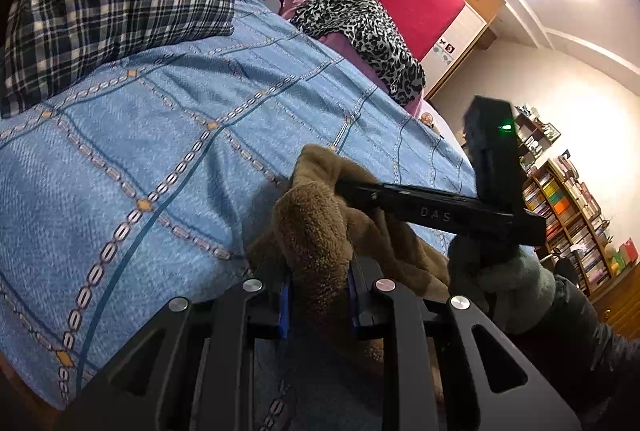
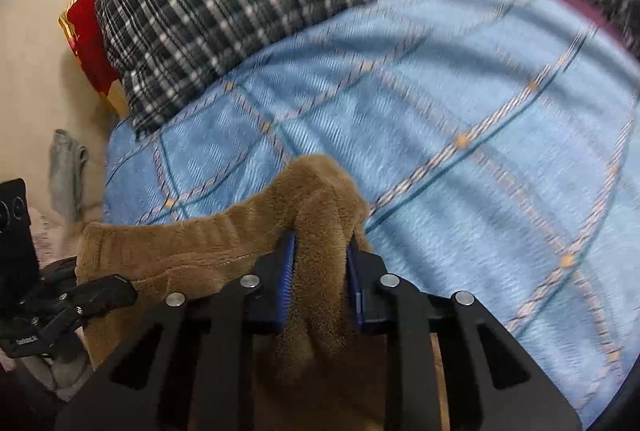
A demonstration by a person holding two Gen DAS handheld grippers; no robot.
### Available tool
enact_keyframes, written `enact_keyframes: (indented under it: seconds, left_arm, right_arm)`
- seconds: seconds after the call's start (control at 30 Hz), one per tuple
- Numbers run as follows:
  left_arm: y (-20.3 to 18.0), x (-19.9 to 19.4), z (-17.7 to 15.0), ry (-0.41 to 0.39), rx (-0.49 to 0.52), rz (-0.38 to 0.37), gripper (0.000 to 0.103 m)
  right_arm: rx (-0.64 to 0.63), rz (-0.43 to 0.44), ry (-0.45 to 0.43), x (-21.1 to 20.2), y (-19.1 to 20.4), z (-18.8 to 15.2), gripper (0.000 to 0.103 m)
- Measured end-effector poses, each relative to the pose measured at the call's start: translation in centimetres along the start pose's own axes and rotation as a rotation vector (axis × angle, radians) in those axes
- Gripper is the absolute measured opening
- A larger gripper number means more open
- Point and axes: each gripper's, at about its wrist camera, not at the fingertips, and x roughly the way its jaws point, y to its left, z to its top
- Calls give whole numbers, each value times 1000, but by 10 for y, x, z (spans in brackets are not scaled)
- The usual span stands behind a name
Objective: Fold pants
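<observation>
Although both ends of the brown fleece pants (image 1: 316,231) are pinched, no fold can yet be seen, so the task is judged to be at an early stage. At the lower centre of the left wrist view, a bunched ridge of the fuzzy fabric is clamped between the blue pads of the left hand-held gripper (image 1: 318,295), and the right hand-held gripper (image 1: 360,191) is seen at centre right, held by a grey-gloved hand (image 1: 500,279), its tip buried in the same garment. At the lower centre of the right wrist view, the right hand-held gripper (image 2: 320,279) is likewise clenched on a gathered hump of the pants (image 2: 224,243), from which a band of fabric runs to the lower left toward the other tool. The garment is held bunched at the near edge of the bed, above the blue patterned bedspread (image 1: 160,135), not spread flat. A plaid pillow (image 2: 224,3) lies at the upper left. Spreading, smoothing and every fold appear still to be done.
</observation>
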Motion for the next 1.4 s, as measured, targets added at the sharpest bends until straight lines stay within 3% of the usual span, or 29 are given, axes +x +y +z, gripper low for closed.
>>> enact_keyframes:
  seconds: [0.07,0.17,0.23,0.33,0.5,0.6,0.67,0.8,1.0,1.23,1.4]
  left_arm:
    - [-2,7,3,6,8,39,21]
    - [2,31,-1,66,42,177,22]
    - [9,49,-9,122,33,217,23]
    - [14,57,-15,128,27,221,26]
    - [18,49,-11,130,-33,208,32]
    - [18,37,-8,104,-50,218,45]
    - [10,26,-6,67,-28,279,62]
    - [-5,2,-1,-12,30,380,62]
    - [-34,-3,3,-45,88,335,62]
    - [-88,50,-1,35,217,226,62]
    - [-99,98,5,116,213,206,62]
  right_arm:
    - [-1,-46,-35,-4,-1,4,23]
    - [1,-89,-29,11,-8,7,26]
    - [-32,-147,-15,25,-11,2,32]
    - [-13,-156,-25,24,-13,-3,41]
    - [9,-126,-118,-28,-17,-10,46]
    - [12,-120,-168,-66,-25,-24,48]
    - [27,-137,-177,-84,-35,-37,48]
    - [99,-181,-163,-115,-72,-73,48]
    - [256,-257,-155,-154,-126,-129,48]
    - [355,-338,-96,-176,-153,-185,48]
    - [405,-288,-59,-165,-168,-196,48]
